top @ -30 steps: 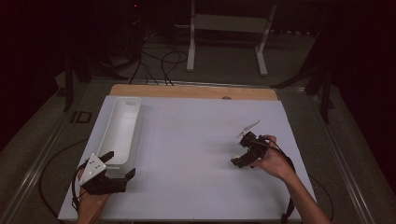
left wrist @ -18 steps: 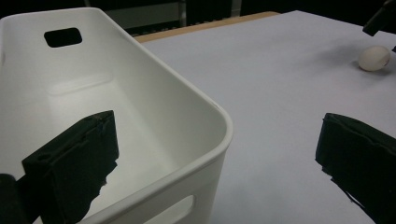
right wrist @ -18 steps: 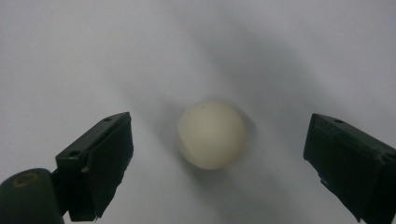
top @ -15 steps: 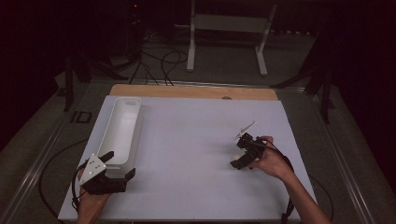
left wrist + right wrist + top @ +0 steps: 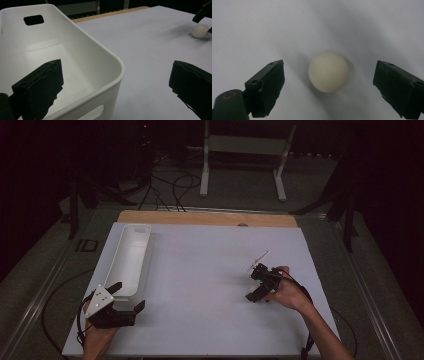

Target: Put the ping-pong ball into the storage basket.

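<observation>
The counter (image 5: 200, 285) is covered by a pale white sheet, with a strip of bare wood along its far edge. Behind it, on the dark floor, stand a white metal stand (image 5: 245, 150) and some loose black cables (image 5: 170, 185), well away from the work.

A long white bin (image 5: 129, 260) lies along the left side of the counter, empty inside, with a handle slot in its far end wall. The left hand-held gripper (image 5: 127, 295) rests at the bin's near end, its jaws wide apart and straddling the near corner: in the left gripper view one jaw sits over the bin's inside and the other over the bare sheet, and they press on nothing.

At the right side of the counter, well apart from the bin, the right hand-held gripper (image 5: 256, 284) is tipped down over a small cream ball (image 5: 328, 72). Its jaws have just been closing a little, yet they stand clear of the ball on both sides. The ball rests on the sheet between them, with nothing else near it and open sheet between it and the bin.
</observation>
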Demonstrator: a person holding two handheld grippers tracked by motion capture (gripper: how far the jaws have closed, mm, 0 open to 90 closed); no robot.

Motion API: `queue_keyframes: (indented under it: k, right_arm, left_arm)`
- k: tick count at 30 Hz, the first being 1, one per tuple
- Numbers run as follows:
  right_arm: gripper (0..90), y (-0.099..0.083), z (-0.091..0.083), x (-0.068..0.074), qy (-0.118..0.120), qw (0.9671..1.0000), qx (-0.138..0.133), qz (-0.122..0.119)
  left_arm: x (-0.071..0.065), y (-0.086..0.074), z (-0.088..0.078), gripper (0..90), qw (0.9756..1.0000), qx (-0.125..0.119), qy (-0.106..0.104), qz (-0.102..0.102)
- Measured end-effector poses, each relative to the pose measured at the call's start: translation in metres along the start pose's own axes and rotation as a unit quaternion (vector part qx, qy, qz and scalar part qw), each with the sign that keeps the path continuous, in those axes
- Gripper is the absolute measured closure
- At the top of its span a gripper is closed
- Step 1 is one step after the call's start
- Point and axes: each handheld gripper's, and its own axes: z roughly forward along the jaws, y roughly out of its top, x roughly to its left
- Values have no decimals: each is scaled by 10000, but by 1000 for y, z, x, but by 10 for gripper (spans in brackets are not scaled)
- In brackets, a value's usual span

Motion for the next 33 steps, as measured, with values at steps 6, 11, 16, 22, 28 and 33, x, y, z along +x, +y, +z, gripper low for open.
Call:
queue_keyframes:
  k: [6,11,16,22,28,33]
  right_arm:
    - [206,0,3,0,0,9999,122,51]
    - [317,0,7,0,7,9997,233,72]
    - [412,1,8,0,99,9995,282,64]
    - [481,3,10,0,108,9994,324,71]
    - [499,3,9,0,123,9994,323,54]
    - [500,2,9,0,150,9993,337,26]
  left_arm:
    - [0,0,0,0,10000,3,-1,7]
    - [0,0,0,0,10000,6,4,16]
    - [0,0,0,0,10000,5,6,14]
    - [0,0,0,0,10000,9,10,18]
    - [0,0,0,0,10000,9,11,18]
    - [-1,0,0,0,10000,16,21,25]
